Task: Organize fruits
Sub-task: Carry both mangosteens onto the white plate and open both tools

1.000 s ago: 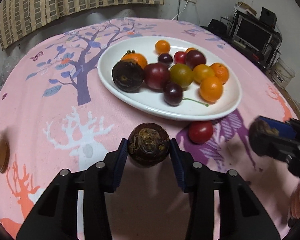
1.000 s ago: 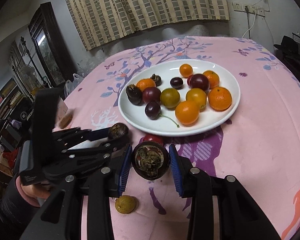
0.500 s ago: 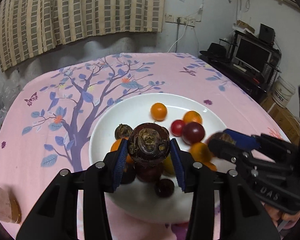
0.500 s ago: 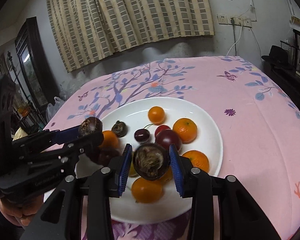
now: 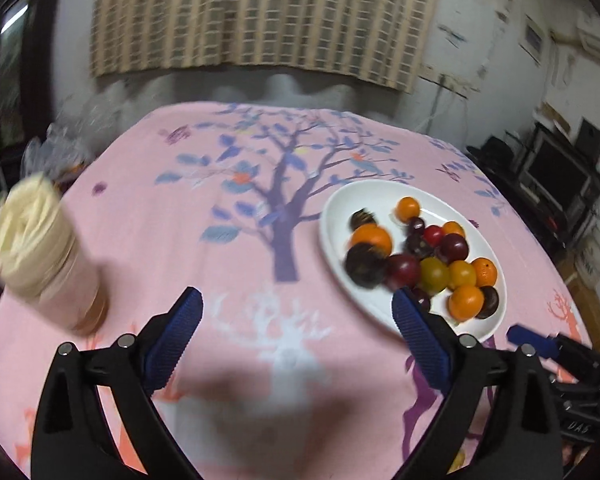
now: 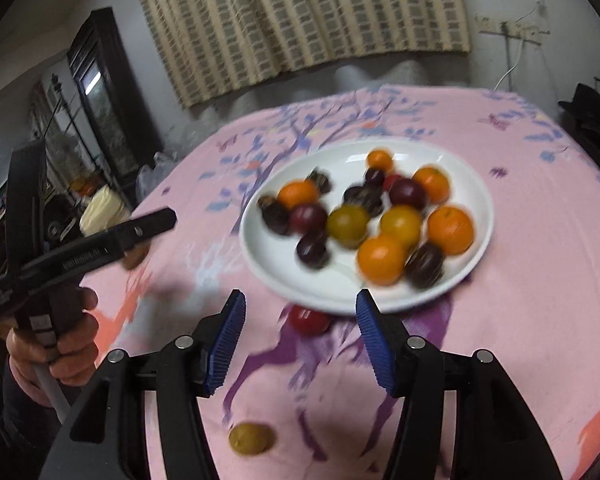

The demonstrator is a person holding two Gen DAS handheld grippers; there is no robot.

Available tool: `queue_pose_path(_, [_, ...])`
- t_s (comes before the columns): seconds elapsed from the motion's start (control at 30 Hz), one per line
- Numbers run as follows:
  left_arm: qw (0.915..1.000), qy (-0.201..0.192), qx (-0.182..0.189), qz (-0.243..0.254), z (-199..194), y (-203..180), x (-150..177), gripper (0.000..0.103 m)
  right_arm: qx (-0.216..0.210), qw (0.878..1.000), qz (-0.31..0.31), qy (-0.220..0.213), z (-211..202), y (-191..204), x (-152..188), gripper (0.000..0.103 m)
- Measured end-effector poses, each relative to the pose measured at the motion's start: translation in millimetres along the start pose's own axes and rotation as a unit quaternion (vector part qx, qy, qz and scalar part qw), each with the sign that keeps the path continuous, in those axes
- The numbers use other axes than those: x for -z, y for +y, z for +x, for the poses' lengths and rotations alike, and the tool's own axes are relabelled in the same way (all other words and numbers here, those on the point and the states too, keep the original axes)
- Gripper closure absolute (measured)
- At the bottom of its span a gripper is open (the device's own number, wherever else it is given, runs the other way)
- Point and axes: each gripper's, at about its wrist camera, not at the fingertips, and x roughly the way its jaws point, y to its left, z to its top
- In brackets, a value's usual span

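Note:
A white plate on the pink tablecloth holds several oranges, dark plums and small tomatoes. My left gripper is open and empty, over the cloth to the left of the plate. My right gripper is open and empty, just in front of the plate. A red tomato lies on the cloth at the plate's near rim. A small yellow-green fruit lies on the cloth between my right fingers' bases. The left gripper also shows in the right wrist view. Both views are motion-blurred.
A jar with a cream lid stands at the table's left edge. A dark cabinet is beyond the table on the left. A TV stand with electronics is at the right.
Both grippers opened and let go of the dark fruits they held; more dark fruits now lie on the plate. Both grippers pulled back from over the plate, the left one swinging left.

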Motion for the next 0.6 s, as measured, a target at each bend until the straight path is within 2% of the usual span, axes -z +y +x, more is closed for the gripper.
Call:
queue_pose_path(0.07, [0.9997, 0.006, -0.004, -0.025, -3, 15, 11, 0.010, 0.008, 1.000, -0.016, 0.024, 12, 8, 8, 0.045])
queue_pose_path(0.2, [0.9994, 0.010, -0.006, -0.034, -8, 27, 20, 0.010, 0.025, 0.998, -0.031, 0.047, 31, 13, 14, 0.045])
queue_pose_path(0.47, [0.9997, -0.004, 0.019, -0.014, -23, 20, 24, 0.010, 0.068, 0.994, -0.048, 0.064, 63, 16, 12, 0.046])
queue_pose_path(0.57, [0.9995, 0.001, 0.030, -0.010, -23, 17, 24, 0.010, 0.076, 0.994, -0.046, 0.070, 72, 17, 10, 0.055])
queue_pose_path(0.6, [0.9995, 0.002, 0.031, -0.010, -24, 17, 24, 0.010, 0.082, 0.993, -0.049, 0.070, 73, 18, 10, 0.056])
